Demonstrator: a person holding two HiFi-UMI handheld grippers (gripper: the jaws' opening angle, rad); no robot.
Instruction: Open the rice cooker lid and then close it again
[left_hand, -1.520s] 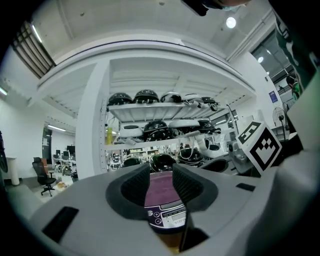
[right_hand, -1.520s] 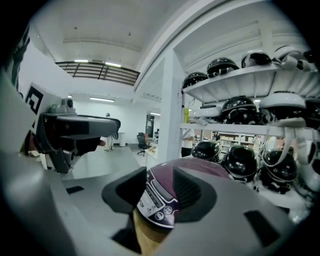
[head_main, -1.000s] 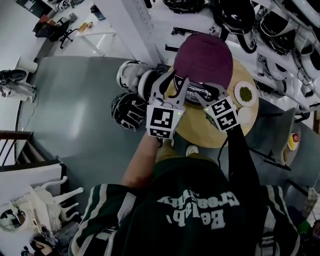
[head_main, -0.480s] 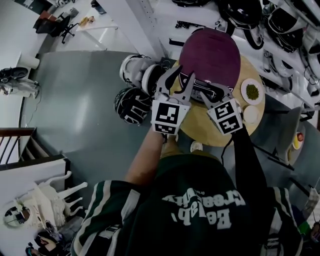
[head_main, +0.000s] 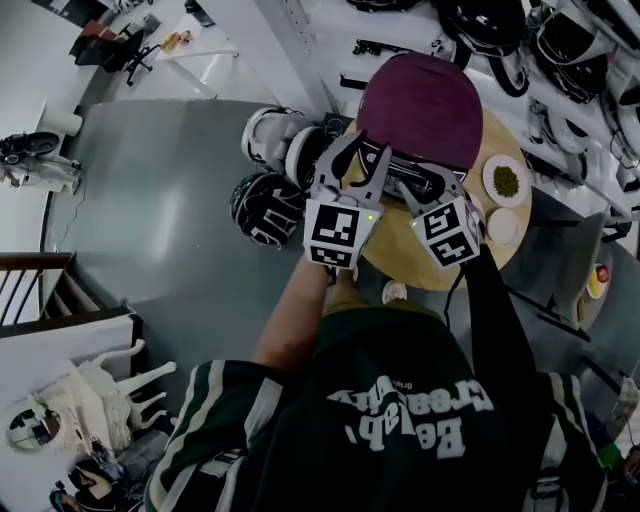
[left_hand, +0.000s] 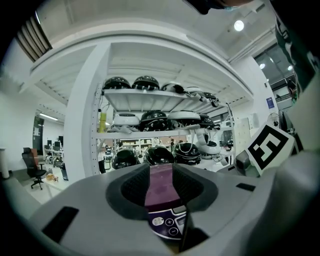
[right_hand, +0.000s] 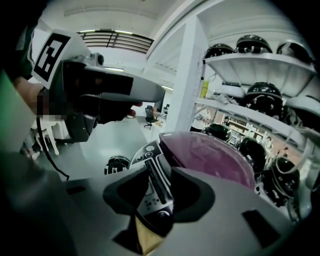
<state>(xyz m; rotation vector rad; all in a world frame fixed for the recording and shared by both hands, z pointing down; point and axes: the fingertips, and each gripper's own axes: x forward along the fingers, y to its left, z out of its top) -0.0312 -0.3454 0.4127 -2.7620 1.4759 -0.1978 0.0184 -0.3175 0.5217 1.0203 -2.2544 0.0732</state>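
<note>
Head view: purple-lidded, grey-bodied rice cooker (head_main: 420, 105), lid down, on round wooden bench (head_main: 400, 262). Left claw (head_main: 361, 157) released, spread wide at cooker's front edge; right claw (head_main: 424, 186) just beside it.
Left gripper view: jaws apart, purple lid and button panel (left_hand: 167, 222) in gap.
Right gripper view: released too, button panel between jaws, contact unclear.

left tool (head_main: 357, 160): jaws apart | right tool (head_main: 418, 186): jaws apart | both held forward, side by side, near each other | left forearm (head_main: 290, 320) bare | right arm (head_main: 490, 310) dark-sleeved, both outstretched
</note>
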